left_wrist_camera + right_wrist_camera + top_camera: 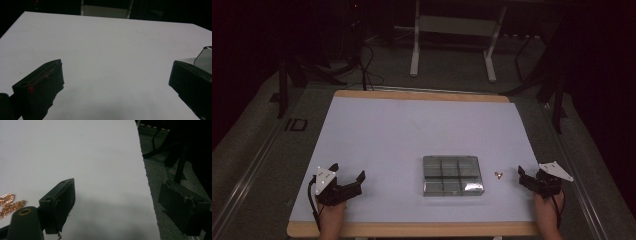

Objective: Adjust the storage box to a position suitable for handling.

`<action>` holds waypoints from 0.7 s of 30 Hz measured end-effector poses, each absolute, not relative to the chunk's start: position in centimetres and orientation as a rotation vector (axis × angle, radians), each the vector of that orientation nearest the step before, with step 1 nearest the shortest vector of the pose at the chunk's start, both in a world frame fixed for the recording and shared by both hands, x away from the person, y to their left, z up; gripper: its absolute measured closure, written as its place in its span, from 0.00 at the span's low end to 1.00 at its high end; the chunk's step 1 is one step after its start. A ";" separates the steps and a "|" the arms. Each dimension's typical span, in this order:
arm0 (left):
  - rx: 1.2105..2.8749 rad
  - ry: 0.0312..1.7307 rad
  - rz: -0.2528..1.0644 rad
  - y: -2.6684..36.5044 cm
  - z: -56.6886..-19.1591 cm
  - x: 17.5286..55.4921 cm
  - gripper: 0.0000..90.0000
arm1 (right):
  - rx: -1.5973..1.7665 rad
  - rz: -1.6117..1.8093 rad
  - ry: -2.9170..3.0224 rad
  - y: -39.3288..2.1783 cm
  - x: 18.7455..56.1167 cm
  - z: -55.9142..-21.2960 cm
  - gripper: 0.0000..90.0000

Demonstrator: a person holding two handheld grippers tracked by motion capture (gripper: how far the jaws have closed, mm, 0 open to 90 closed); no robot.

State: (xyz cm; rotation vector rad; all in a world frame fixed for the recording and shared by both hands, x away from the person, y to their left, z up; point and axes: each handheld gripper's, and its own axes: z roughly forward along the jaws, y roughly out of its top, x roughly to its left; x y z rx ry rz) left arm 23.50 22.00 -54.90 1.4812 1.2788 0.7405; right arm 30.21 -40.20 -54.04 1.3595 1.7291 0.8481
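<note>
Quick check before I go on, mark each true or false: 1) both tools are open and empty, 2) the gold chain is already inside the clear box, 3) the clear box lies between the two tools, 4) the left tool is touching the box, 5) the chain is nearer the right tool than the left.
1) True: the left tool and the right tool stand with jaws wide apart, nothing between them.
2) False: the gold chain lies on the white table, just right of the clear box.
3) True.
4) False: bare table separates the left tool from the box.
5) True: it lies close to the right tool.
</note>
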 end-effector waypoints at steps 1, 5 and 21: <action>1.482 1.281 0.733 22.0 -54.9 23.5 0.00 | 1.358 0.849 1.726 -40.2 30.2 -54.0 0.16; 1.467 1.304 0.713 22.2 -54.9 23.7 0.00 | 1.365 0.858 1.721 -40.3 30.2 -54.0 0.16; 1.643 1.251 0.654 20.3 -54.6 24.4 0.00 | 1.335 0.854 1.780 -40.2 30.3 -53.9 0.17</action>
